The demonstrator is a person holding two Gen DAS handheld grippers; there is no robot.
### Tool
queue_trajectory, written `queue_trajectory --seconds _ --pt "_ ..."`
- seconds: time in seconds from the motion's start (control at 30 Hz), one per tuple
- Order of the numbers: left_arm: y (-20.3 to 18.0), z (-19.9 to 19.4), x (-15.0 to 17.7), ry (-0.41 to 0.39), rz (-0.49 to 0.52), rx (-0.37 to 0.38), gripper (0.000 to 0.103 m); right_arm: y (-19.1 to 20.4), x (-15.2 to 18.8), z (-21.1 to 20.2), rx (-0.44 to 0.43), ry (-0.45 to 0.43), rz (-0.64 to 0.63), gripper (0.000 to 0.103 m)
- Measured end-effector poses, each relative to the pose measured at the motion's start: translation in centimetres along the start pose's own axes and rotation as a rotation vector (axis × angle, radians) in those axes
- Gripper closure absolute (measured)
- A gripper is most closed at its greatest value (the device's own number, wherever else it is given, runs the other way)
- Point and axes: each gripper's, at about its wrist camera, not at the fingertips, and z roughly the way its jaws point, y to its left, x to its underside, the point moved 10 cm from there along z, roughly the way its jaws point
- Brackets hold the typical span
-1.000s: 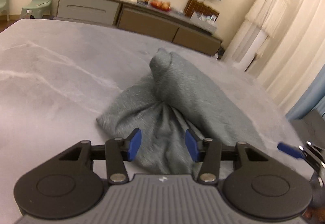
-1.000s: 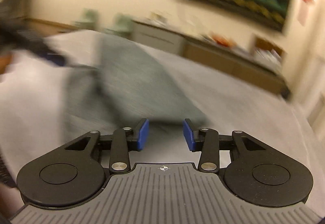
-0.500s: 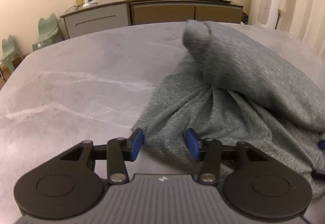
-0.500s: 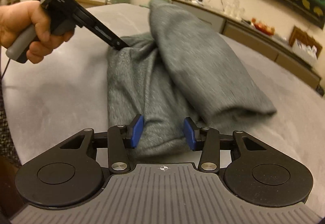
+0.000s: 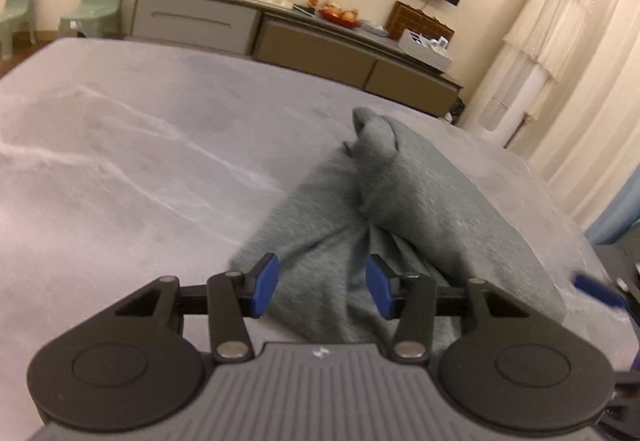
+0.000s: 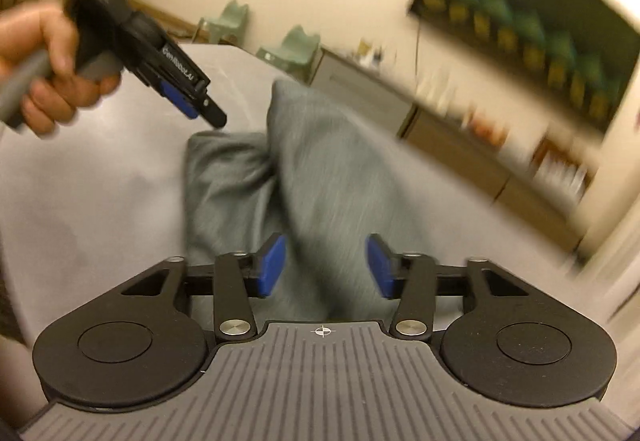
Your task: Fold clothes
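A grey knitted garment (image 5: 384, 209) lies bunched in a heap on the grey marble table (image 5: 120, 169), one fold raised into a peak. My left gripper (image 5: 320, 291) is open and empty, just above the garment's near edge. My right gripper (image 6: 326, 265) is open and empty over the garment (image 6: 312, 169) from the other side. In the right wrist view the left gripper (image 6: 192, 105) is held in a hand at upper left, above the cloth. A blue fingertip (image 5: 596, 291) of the right gripper shows at the left view's right edge.
A long sideboard (image 5: 280, 37) with glasses, fruit and boxes stands along the far wall. Two small green chairs (image 5: 96, 5) stand at the far left. White curtains (image 5: 560, 53) hang at the right. The table edge lies near the right side.
Both grippers have shifted around the heap; the left has lifted off the cloth and the view has swung back. The right wrist view is motion-blurred. The garment has stayed bunched.
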Motion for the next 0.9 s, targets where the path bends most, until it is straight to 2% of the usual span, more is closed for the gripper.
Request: queue_trajectory --seconds 0.03,0.13,0.2,0.23,0.33,0.5,0.6,0.7,0.73,0.87,0.9 --pt "-0.5 0.4 0.3 0.013 0.015 -0.003 0.055 0.3 -0.7 0.7 0.028 -0.007 -0.068 0.049" --pt "-1.3 1.8 1.5 0.052 0.063 -0.014 0.055 1.2 -0.8 5.2 0.048 0.051 -0.191 0.051" --pt "-1.5 2.6 2.2 0.080 0.085 -0.030 0.055 1.2 -0.5 7.2 0.043 0.103 -0.213 0.063" --pt "-1.5 2.8 2.3 0.081 0.091 -0.031 0.055 1.1 -0.3 8.0 0.034 0.133 -0.212 0.078" --pt "-1.5 3.4 2.5 0.082 0.109 -0.037 0.055 0.9 -1.0 7.6 0.013 0.131 -0.176 0.092" --pt "-1.2 3.6 2.2 0.078 0.081 -0.037 0.055 2.7 -4.2 3.4 -0.023 0.047 -0.176 0.097" --pt "-0.6 3.2 2.1 0.077 0.019 -0.028 0.057 3.7 -6.1 0.8 -0.044 -0.003 -0.177 0.097" --pt "1.2 2.3 1.5 0.061 -0.063 -0.050 0.063 8.9 -4.0 0.9 -0.129 0.039 -0.227 0.099" --pt "1.9 1.3 1.2 0.030 -0.081 -0.072 0.063 10.3 -3.0 1.5 -0.141 0.057 -0.247 0.099" --pt "4.4 -2.6 -0.2 -0.095 -0.146 -0.154 0.063 12.0 -1.5 2.6 -0.116 0.068 -0.273 0.099" --pt "3.5 -3.5 -0.7 -0.131 -0.124 -0.115 0.063 12.1 -1.6 2.5 -0.117 0.064 -0.282 0.099"
